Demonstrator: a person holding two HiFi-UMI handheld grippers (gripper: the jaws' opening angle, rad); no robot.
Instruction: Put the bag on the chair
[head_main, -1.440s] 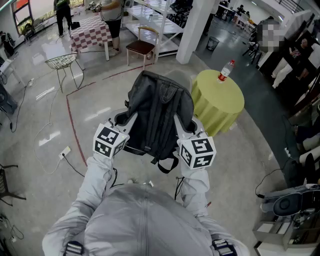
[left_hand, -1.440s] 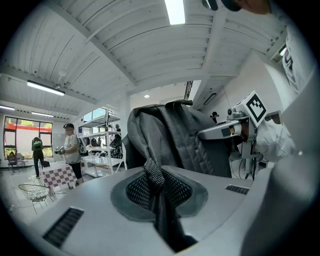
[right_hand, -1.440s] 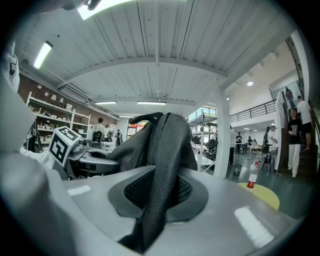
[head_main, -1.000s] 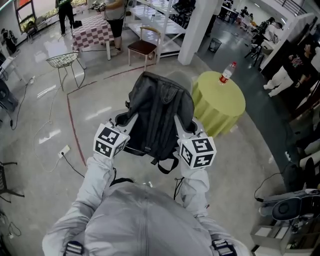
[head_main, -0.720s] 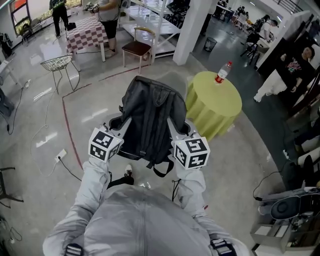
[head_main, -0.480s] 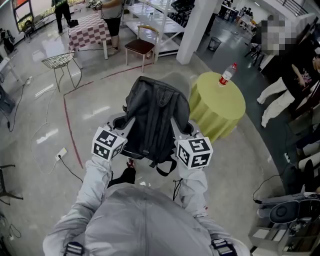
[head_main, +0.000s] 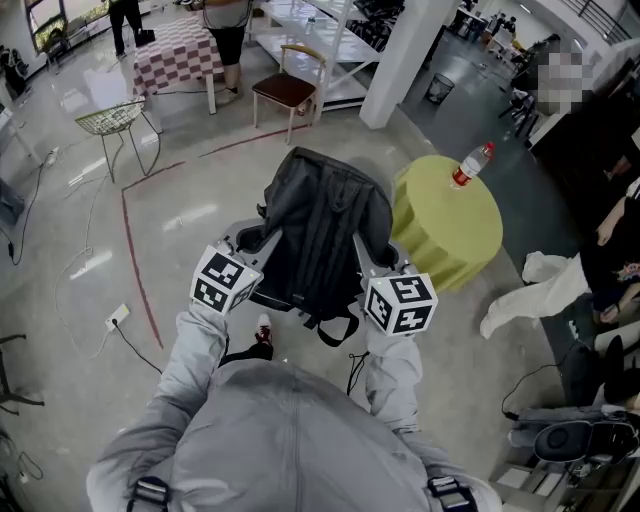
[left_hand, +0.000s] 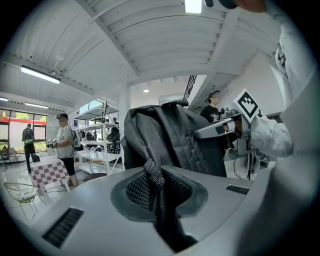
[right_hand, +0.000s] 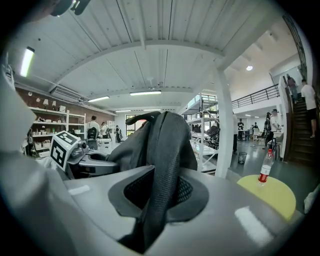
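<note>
Head view: we carry the bag (head_main: 325, 225) in the air, left gripper (head_main: 243, 245) and right gripper (head_main: 378, 258) each clamped on a strap (left_hand: 151, 172). The chair (head_main: 283, 93) stands well ahead, so we should hold both grips level and lower the bag squarely over its seat.

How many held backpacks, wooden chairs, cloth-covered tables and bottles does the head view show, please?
Dark grey fabric backpack: 1
Brown-seated wooden chair: 1
Cloth-covered tables: 2 (round yellow-green table, red-and-white checked table)
Red-labelled clear plastic bottle: 1
Total: 5
</note>
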